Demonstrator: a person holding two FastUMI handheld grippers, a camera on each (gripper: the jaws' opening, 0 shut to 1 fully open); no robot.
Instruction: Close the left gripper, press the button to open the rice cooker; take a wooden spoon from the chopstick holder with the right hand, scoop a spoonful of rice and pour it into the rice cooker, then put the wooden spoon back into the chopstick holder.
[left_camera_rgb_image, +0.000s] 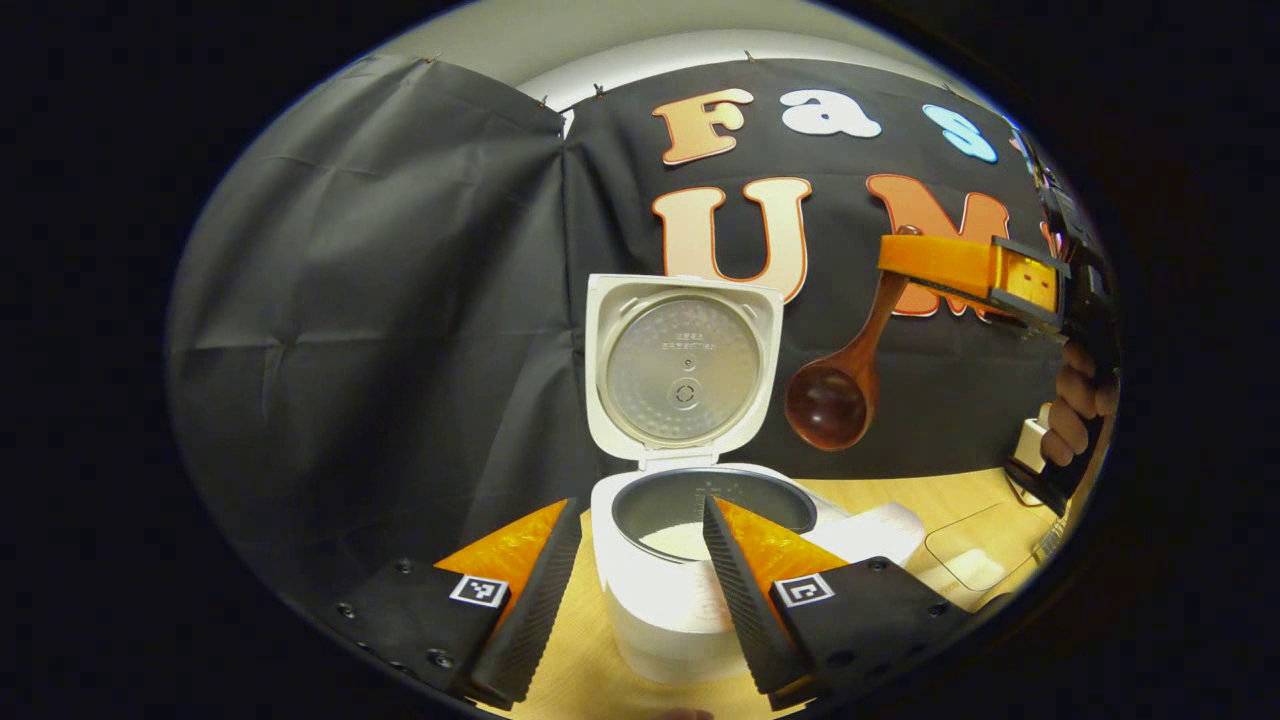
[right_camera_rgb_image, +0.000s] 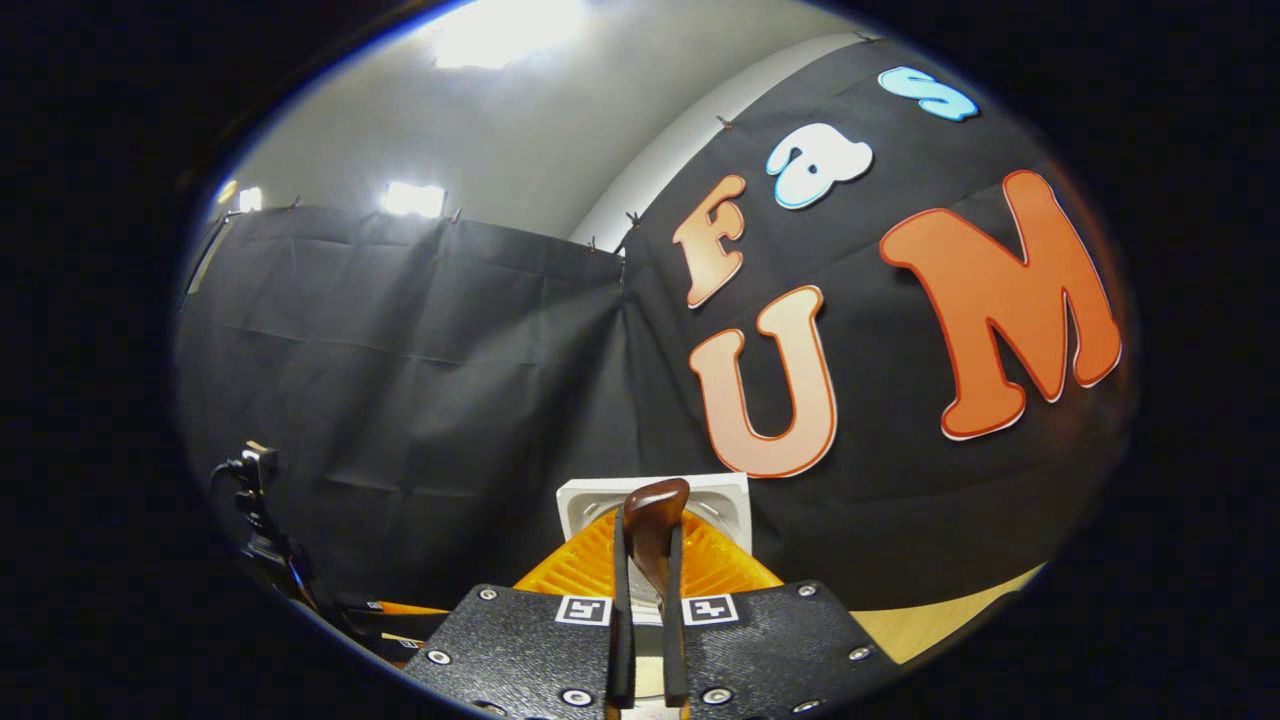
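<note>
**Spoon aloft beside the open cooker**

Clamping the wooden spoon (right_camera_rgb_image: 652, 530) between both fingers of the right gripper (right_camera_rgb_image: 648, 600), jaws drawn nearly together on the handle, its end poking up past the fingertips in the right gripper view. Carrying it high in the air, well above the table (left_camera_rgb_image: 960, 500), to the right of the rice cooker (left_camera_rgb_image: 680, 590). Gripping near the handle's top end, probably so the bowl hangs free for scooping.

Hanging steeply in the left gripper view, the spoon's (left_camera_rgb_image: 840, 385) long axis running from the grip at upper right down to the bowl at lower left, bowl toward the raised lid (left_camera_rgb_image: 684, 365) but well apart from it. Looking empty and glossy inside the bowl, so seemingly not loaded at this moment.

Holding the left gripper (left_camera_rgb_image: 632, 560) low in front of the cooker, fingers spread wide with nothing between them, likely parked clear of the pot's mouth.

Standing upright at the back, the lid leaves the inner pot exposed, something pale lying at its bottom. Beyond, the right gripper (left_camera_rgb_image: 945, 262) with a hand (left_camera_rgb_image: 1075, 405) on its grip at the far right.
</note>
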